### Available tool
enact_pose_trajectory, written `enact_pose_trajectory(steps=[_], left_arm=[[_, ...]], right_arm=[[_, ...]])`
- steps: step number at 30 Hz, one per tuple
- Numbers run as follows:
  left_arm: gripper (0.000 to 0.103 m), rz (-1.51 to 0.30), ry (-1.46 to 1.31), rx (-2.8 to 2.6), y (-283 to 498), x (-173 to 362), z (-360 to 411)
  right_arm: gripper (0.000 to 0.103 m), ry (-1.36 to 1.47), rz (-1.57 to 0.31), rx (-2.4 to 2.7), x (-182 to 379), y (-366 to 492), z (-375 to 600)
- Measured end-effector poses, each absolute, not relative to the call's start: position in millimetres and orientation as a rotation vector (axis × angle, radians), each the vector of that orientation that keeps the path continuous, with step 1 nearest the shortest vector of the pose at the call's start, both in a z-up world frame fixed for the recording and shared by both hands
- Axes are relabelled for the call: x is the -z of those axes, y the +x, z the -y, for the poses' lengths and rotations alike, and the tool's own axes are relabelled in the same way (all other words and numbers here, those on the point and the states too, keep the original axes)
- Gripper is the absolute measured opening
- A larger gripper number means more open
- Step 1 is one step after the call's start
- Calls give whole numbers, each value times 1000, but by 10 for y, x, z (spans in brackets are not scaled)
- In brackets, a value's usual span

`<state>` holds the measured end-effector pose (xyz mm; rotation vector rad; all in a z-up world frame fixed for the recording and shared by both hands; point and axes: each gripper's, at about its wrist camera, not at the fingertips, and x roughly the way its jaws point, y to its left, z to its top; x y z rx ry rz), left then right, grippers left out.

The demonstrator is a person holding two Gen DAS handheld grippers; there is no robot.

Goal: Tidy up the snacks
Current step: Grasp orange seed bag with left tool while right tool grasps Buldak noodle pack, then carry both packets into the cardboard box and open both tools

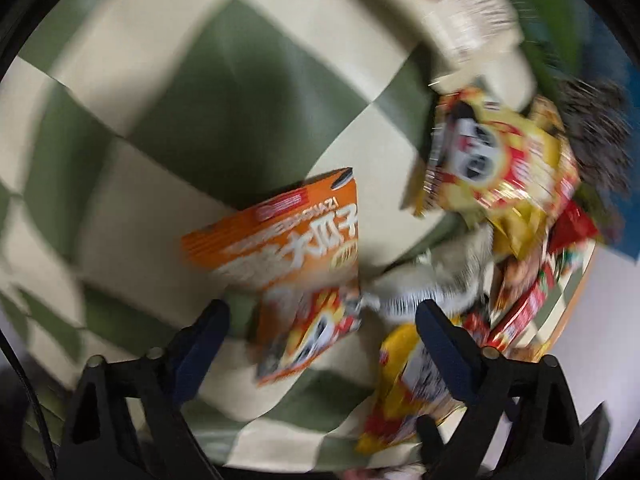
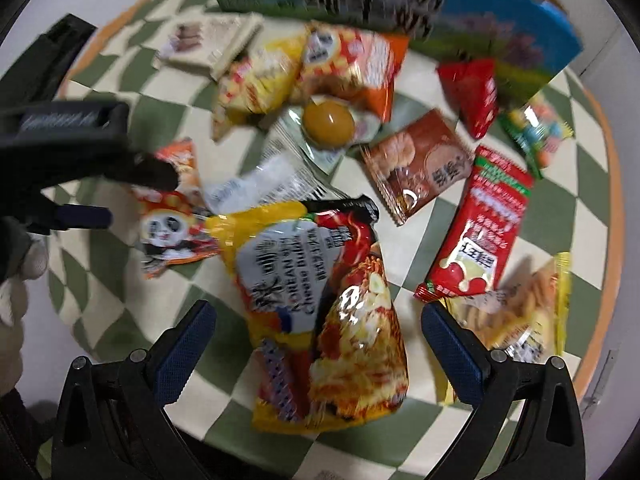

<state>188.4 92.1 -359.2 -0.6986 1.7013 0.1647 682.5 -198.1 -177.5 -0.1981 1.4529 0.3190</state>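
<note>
Many snack packets lie on a green-and-cream checked cloth (image 2: 420, 240). In the left wrist view, my left gripper (image 1: 322, 316) is open, its jaws on either side of an orange seed packet (image 1: 288, 236) with a small panda packet (image 1: 316, 336) under it. A bigger panda packet (image 1: 492, 160) lies to the right. In the right wrist view, my right gripper (image 2: 320, 320) is open over a yellow noodle bag (image 2: 332, 304). The left gripper (image 2: 104, 184) shows at the left, over the small panda packet (image 2: 172, 236).
A blue box (image 2: 400, 12) stands at the back. Around the noodle bag lie a red tomato packet (image 2: 480, 232), a brown biscuit packet (image 2: 420, 160), a sealed egg (image 2: 328, 124), a red triangle packet (image 2: 476, 92) and yellow chip bags (image 2: 264, 76). The table's orange rim (image 2: 612, 184) curves at the right.
</note>
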Motion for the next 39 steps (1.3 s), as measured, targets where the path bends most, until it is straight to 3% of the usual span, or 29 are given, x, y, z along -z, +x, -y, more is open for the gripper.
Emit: enact_pose_trajectory(steps=[4, 6, 11, 15, 17, 21, 25, 26, 28, 33, 39], left_arm=[[75, -1702, -604, -134, 1920, 3699, -810], [58, -1694, -458, -78, 1930, 3629, -716], [57, -1642, 60, 79, 1796, 3479, -417], [59, -1627, 219, 160, 1725, 3462, -292], [60, -1629, 225, 165, 1734, 3467, -230], [77, -1651, 175, 153, 1787, 3480, -118], [78, -1625, 148, 125, 1847, 3597, 33], [73, -1602, 143, 119, 1834, 3583, 21], [54, -1563, 158, 112, 1810, 3522, -23], [48, -1544, 78, 125, 1793, 3363, -202], [48, -1530, -21, 116, 1524, 3266, -440]], right_arm=[[103, -173, -1523, -315, 2080, 6937, 1982], [103, -167, -1565, -324, 2232, 6973, 1958], [103, -121, -1660, -318, 2533, 7000, 1907], [101, -163, -1689, -252, 2741, 6986, 1784], [99, -116, -1697, -189, 2870, 7025, 1754], [97, 132, -1701, -22, 2973, 7079, 1953], [97, 380, -1705, 80, 3141, 7030, 2123], [97, 343, -1716, 74, 3196, 7012, 2069], [97, 219, -1725, 70, 3289, 6940, 1887], [88, 175, -1683, 94, 3438, 6785, 1715], [87, 225, -1637, 41, 3500, 6522, 1762]])
